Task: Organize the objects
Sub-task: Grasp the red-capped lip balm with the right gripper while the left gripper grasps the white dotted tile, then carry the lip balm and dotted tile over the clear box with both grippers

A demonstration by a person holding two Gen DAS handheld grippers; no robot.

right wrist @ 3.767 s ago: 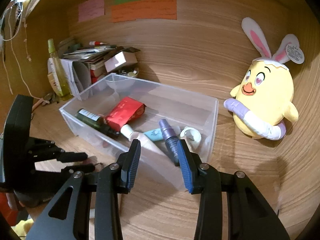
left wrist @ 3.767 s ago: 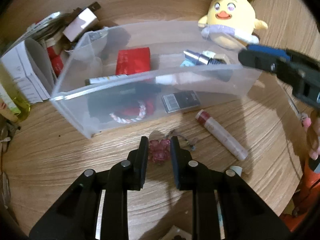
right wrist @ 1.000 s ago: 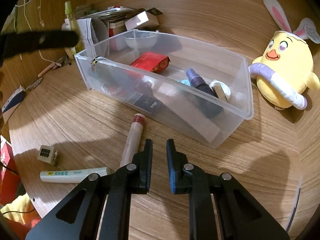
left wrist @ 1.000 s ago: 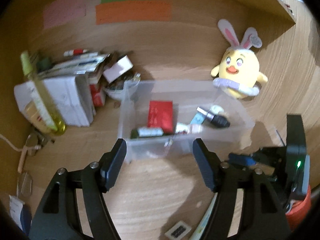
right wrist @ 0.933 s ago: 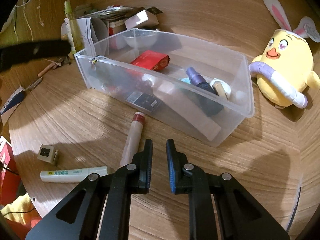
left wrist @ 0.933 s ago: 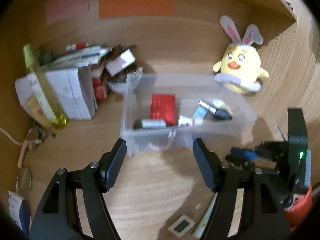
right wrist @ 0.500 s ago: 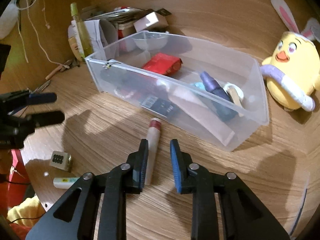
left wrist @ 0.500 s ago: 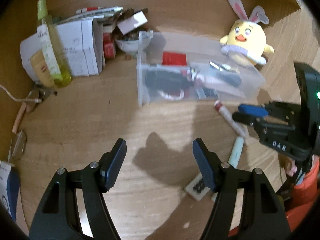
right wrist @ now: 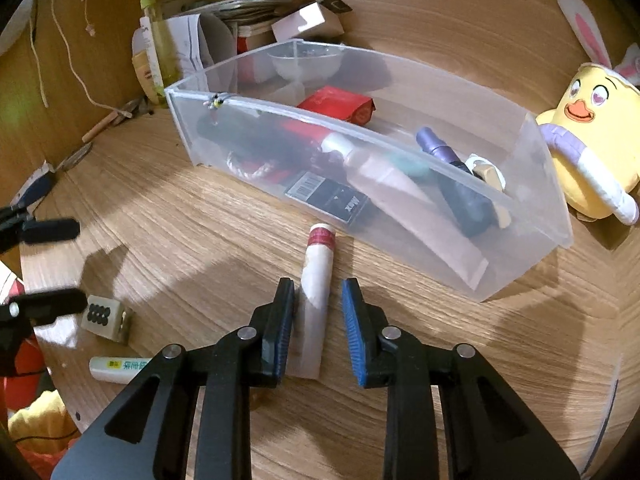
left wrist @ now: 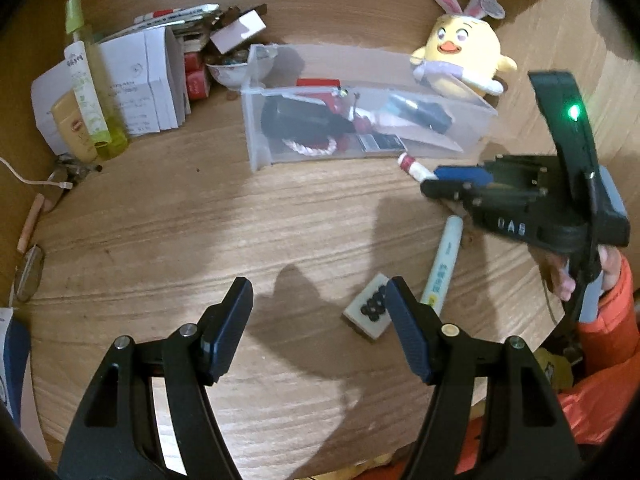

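The clear plastic bin (right wrist: 532, 216) already holds most items. Three remain on the tabletop (left wrist: 200, 220): a red-capped tube (right wrist: 316, 268), a white tube (left wrist: 442, 264) and a dotted tile (left wrist: 370, 306). The right gripper (right wrist: 318, 320) straddles the red-capped tube with fingers apparently not yet pressing; the tube's lower end is hidden. The left gripper (left wrist: 318, 328) hangs released near the tile.
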